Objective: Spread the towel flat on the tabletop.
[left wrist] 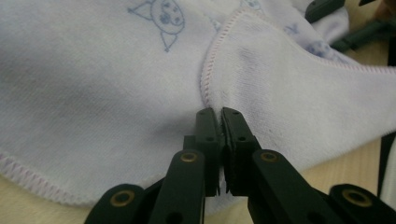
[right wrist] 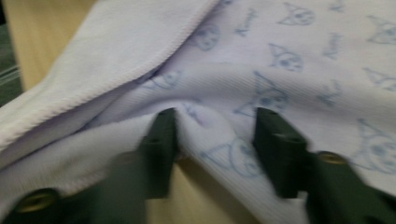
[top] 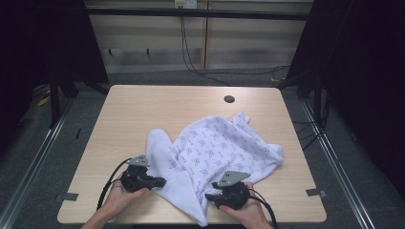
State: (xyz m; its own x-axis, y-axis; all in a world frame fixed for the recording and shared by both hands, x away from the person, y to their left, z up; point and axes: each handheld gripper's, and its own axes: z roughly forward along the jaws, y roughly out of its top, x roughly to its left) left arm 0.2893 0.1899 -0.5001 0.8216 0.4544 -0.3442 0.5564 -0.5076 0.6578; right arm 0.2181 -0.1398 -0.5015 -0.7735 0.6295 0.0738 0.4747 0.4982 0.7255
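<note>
A white garment (top: 215, 150) with a blue cat print lies crumpled on the wooden table (top: 143, 105), one plain flap trailing toward the front edge. My left gripper (top: 162, 182) reaches into its left side. In the left gripper view this gripper (left wrist: 218, 114) is shut on the garment (left wrist: 102, 84) beside a stitched hem. My right gripper (top: 208, 196) meets the cloth near the front from the right. In the right gripper view, which is blurred, that gripper (right wrist: 215, 126) stands open, and a raised fold of the garment (right wrist: 224, 154) lies between its jaws.
A round cable hole (top: 229, 99) sits near the table's far edge. Tape marks (top: 69, 196) lie on the floor at both front corners. Black frame posts stand left and right, and cables hang behind. The other gripper's black parts (left wrist: 355, 32) show top right in the left gripper view.
</note>
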